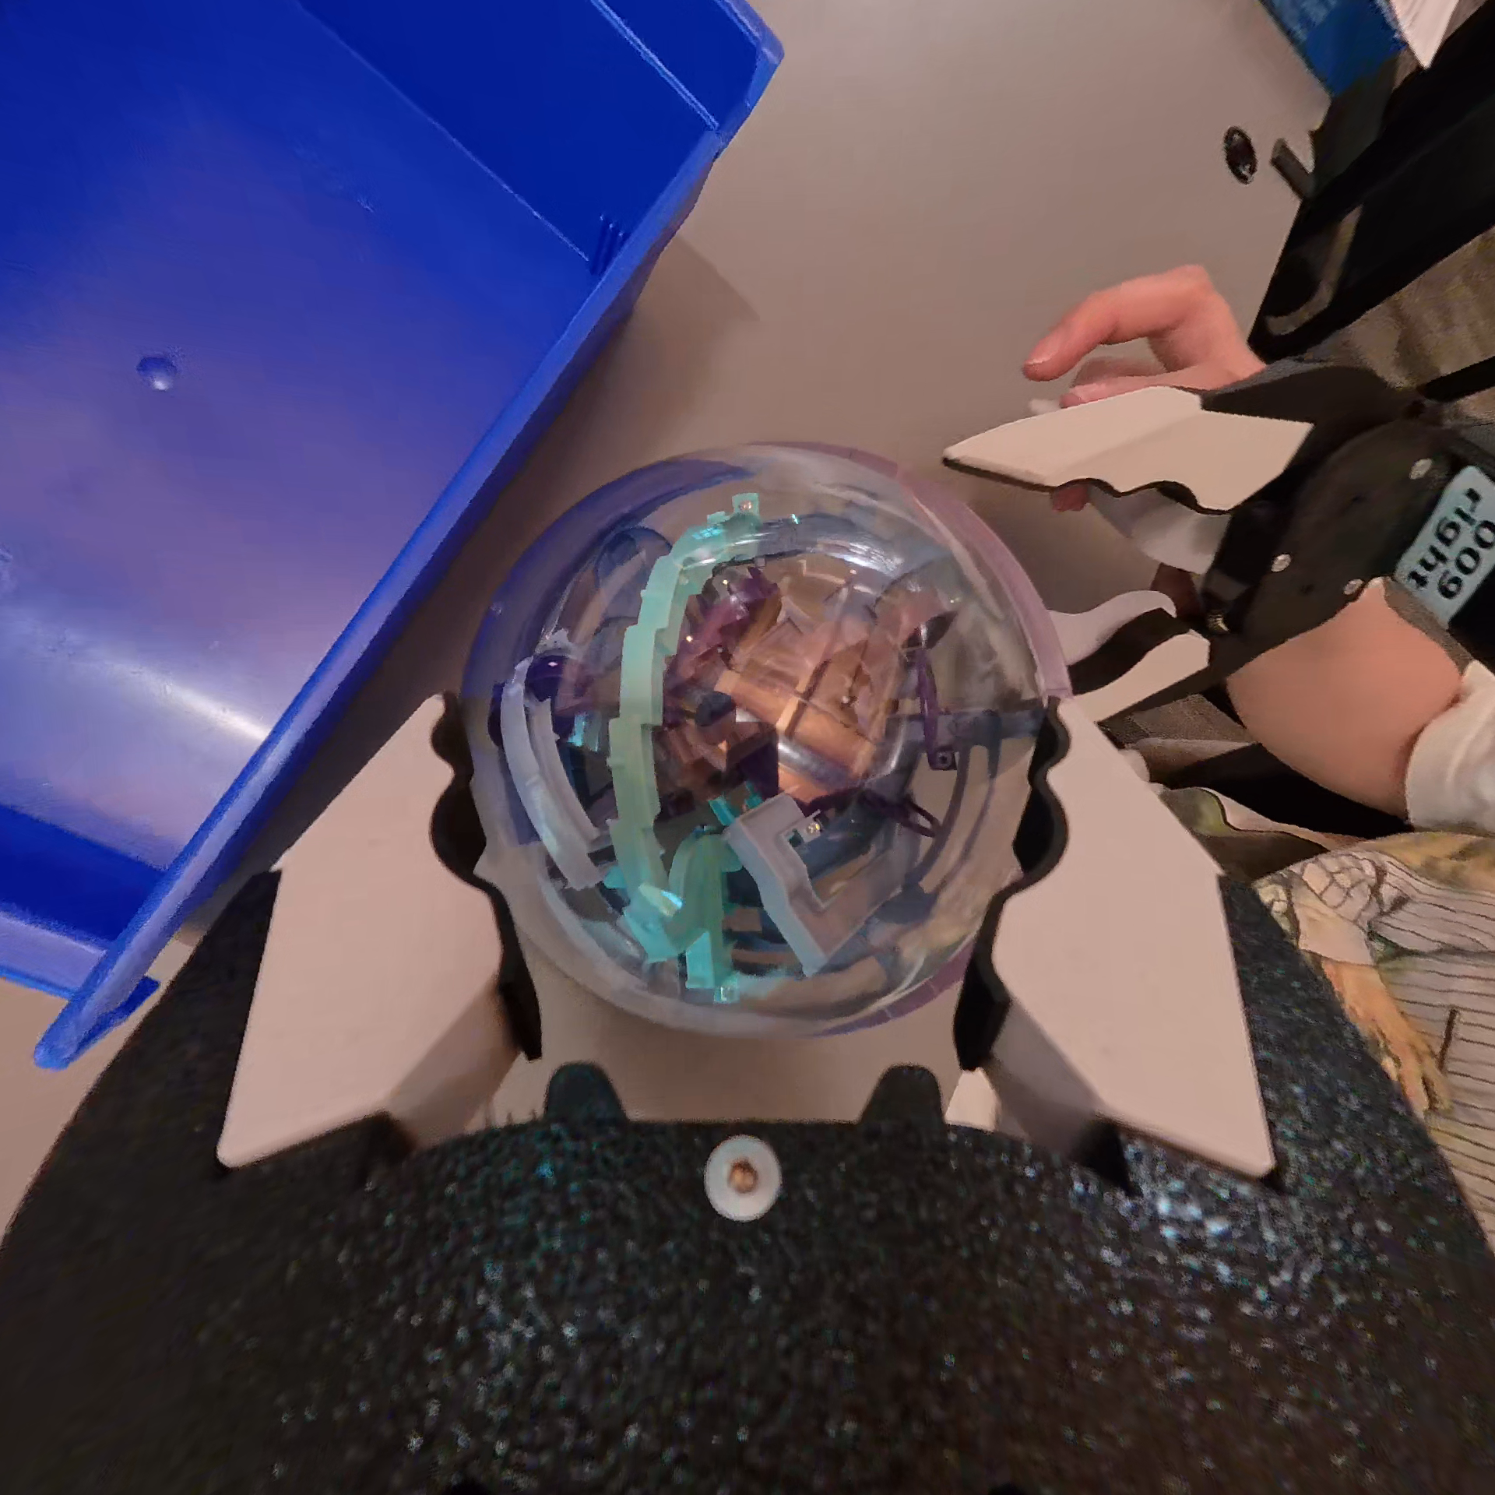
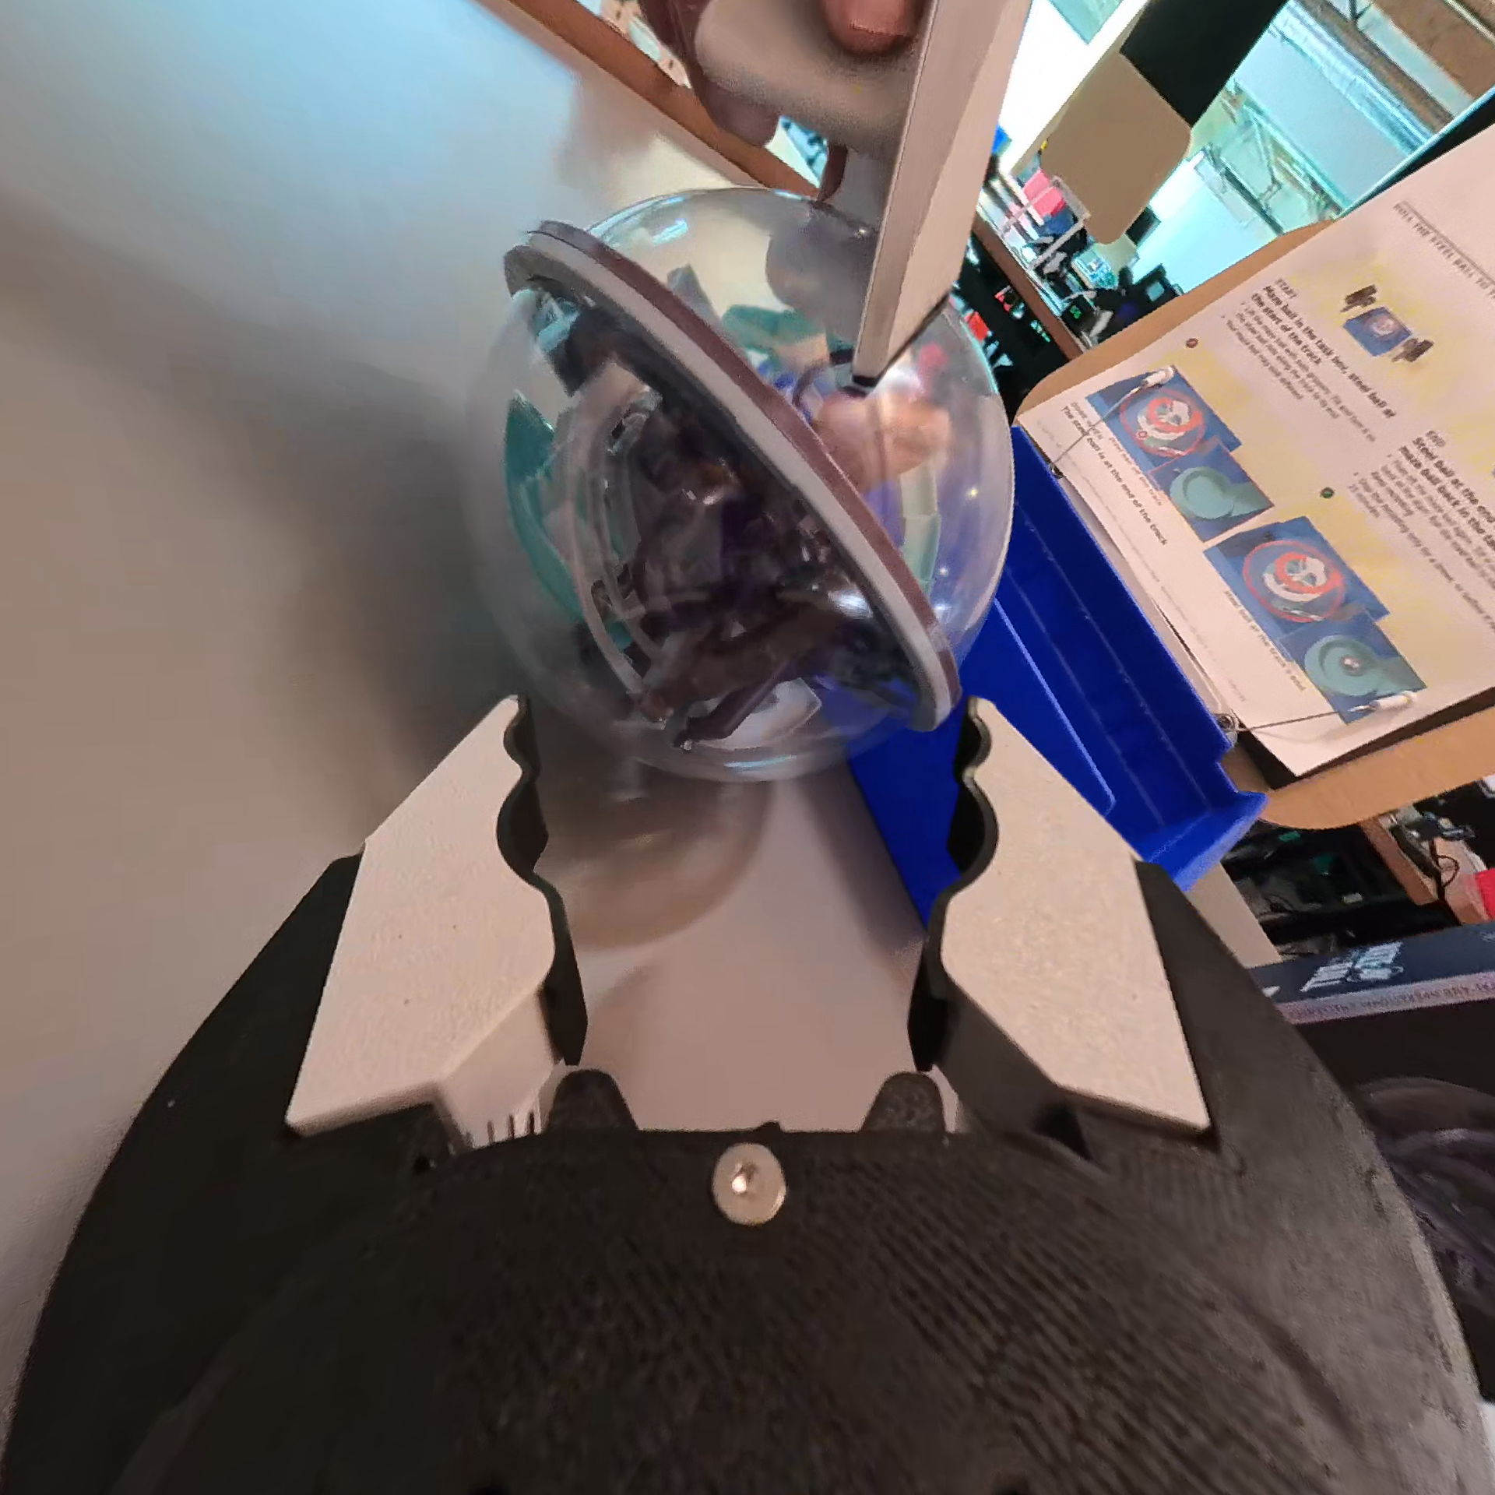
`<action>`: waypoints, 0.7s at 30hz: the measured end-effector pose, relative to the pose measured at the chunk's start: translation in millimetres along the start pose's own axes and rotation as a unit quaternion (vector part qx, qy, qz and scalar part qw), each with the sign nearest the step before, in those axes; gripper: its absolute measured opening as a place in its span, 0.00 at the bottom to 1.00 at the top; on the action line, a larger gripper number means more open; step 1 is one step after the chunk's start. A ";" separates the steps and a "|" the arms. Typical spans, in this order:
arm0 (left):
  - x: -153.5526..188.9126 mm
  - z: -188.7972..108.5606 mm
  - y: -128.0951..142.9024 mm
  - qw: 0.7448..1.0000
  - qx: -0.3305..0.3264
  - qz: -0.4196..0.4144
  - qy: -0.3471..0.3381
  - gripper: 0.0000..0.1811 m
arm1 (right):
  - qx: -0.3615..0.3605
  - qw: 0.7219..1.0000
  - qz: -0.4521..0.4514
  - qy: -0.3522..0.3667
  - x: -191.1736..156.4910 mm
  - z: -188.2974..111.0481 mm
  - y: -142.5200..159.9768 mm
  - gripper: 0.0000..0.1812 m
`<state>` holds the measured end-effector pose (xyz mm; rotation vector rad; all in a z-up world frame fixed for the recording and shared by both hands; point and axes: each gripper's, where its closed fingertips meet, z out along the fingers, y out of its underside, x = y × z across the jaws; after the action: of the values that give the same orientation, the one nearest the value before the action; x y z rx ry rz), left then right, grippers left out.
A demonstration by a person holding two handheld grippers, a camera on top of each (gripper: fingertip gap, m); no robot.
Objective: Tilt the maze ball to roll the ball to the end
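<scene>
The maze ball (image 1: 752, 744) is a clear sphere with teal, grey and purple tracks inside and a pale rim around its middle. My left gripper (image 1: 752, 704) is shut on it, with one finger pressed on each side. In the right wrist view the maze ball (image 2: 728, 485) hangs tilted above the table, with a left finger (image 2: 914, 202) on its far side. My right gripper (image 2: 744, 809) is open and empty, its fingertips just short of the sphere. It also shows in the left wrist view (image 1: 1019, 550), to the right of the sphere. I cannot make out the small ball inside.
A blue bin (image 1: 323, 404) stands close on the left of the sphere; it also shows in the right wrist view (image 2: 1092, 688). A picture instruction sheet on cardboard (image 2: 1294, 485) stands behind it. A person's hand and forearm (image 1: 1335, 728) are at right, over the pale table (image 1: 930, 202).
</scene>
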<state>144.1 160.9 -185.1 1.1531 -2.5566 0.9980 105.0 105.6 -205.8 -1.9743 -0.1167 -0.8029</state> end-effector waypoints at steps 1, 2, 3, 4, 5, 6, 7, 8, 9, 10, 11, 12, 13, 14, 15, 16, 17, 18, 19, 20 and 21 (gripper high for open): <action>0.0 0.8 -0.8 1.000 -0.004 -0.004 -0.004 0.73 | -0.001 1.000 0.001 0.002 0.7 -1.8 0.5 0.56; 0.1 1.3 -1.3 1.000 -0.007 -0.006 -0.007 0.73 | -0.002 1.000 -0.002 0.005 1.8 -3.2 1.1 0.56; 0.3 1.5 -1.4 1.000 -0.007 -0.006 -0.009 0.73 | -0.006 1.000 -0.008 0.009 2.9 -4.4 2.0 0.57; 1.0 1.6 -1.4 1.000 -0.004 -0.003 -0.010 0.73 | -0.010 1.000 -0.013 0.012 3.6 -5.4 2.7 0.57; 2.0 1.3 -0.6 1.000 0.002 0.004 -0.010 0.73 | -0.011 1.000 -0.018 0.015 3.8 -6.0 2.7 0.57; 3.1 0.4 0.7 1.000 0.009 0.010 -0.011 0.73 | -0.009 1.000 -0.020 0.015 3.2 -6.5 1.5 0.57; 4.7 -0.6 2.5 1.000 0.016 0.022 -0.011 0.73 | -0.004 1.000 -0.020 0.015 1.8 -6.8 -0.3 0.58; 7.0 -1.6 4.6 0.999 0.025 0.040 -0.009 0.73 | 0.003 1.000 -0.021 0.015 0.5 -7.0 -2.4 0.58; 8.9 -3.0 7.3 0.998 0.034 0.052 -0.009 0.73 | 0.010 1.000 -0.021 0.015 -1.1 -7.0 -4.5 0.58; 10.3 -4.8 10.1 0.997 0.041 0.061 -0.011 0.73 | 0.018 0.999 -0.022 0.016 -2.4 -6.8 -6.6 0.59; 11.8 -6.6 13.2 0.996 0.051 0.073 -0.012 0.73 | 0.024 0.999 -0.022 0.018 -3.4 -6.3 -8.7 0.59; 13.8 -8.2 16.1 0.994 0.063 0.087 -0.011 0.73 | 0.028 0.999 -0.022 0.019 -4.1 -5.4 -10.2 0.59; 15.9 -9.8 18.8 0.991 0.078 0.104 -0.009 0.73 | 0.029 0.999 -0.022 0.020 -4.8 -4.3 -11.2 0.59; 17.9 -11.4 21.5 0.988 0.096 0.119 -0.007 0.73 | 0.029 0.999 -0.025 0.020 -5.2 -3.1 -12.1 0.59; 19.2 -13.3 24.1 0.985 0.114 0.129 -0.006 0.73 | 0.029 0.999 -0.029 0.020 -5.8 -1.9 -13.2 0.59; 20.6 -15.1 27.0 0.981 0.129 0.141 -0.004 0.73 | 0.029 0.999 -0.035 0.020 -6.9 -0.8 -14.7 0.59; 22.7 -16.8 30.1 0.977 0.144 0.159 -0.001 0.73 | 0.031 0.998 -0.042 0.018 -9.2 0.5 -16.4 0.60; 24.8 -18.5 33.6 0.972 0.156 0.174 -0.001 0.73 | 0.032 0.998 -0.048 0.013 -12.5 1.7 -17.9 0.60; 26.4 -20.0 36.9 0.969 0.162 0.186 -0.003 0.73 | 0.032 0.998 -0.054 0.010 -15.7 2.9 -18.9 0.60; 28.0 -20.9 39.8 0.967 0.162 0.198 -0.006 0.73 | 0.030 0.998 -0.061 0.009 -18.4 4.0 -19.1 0.60; 29.7 -21.2 42.0 0.965 0.159 0.210 -0.011 0.73 | 0.028 0.997 -0.070 0.008 -20.8 4.8 -19.1 0.61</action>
<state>91.2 176.6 -178.4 0.6855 -2.7935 1.5425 83.6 124.6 -205.1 -1.9227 -0.2661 -0.8962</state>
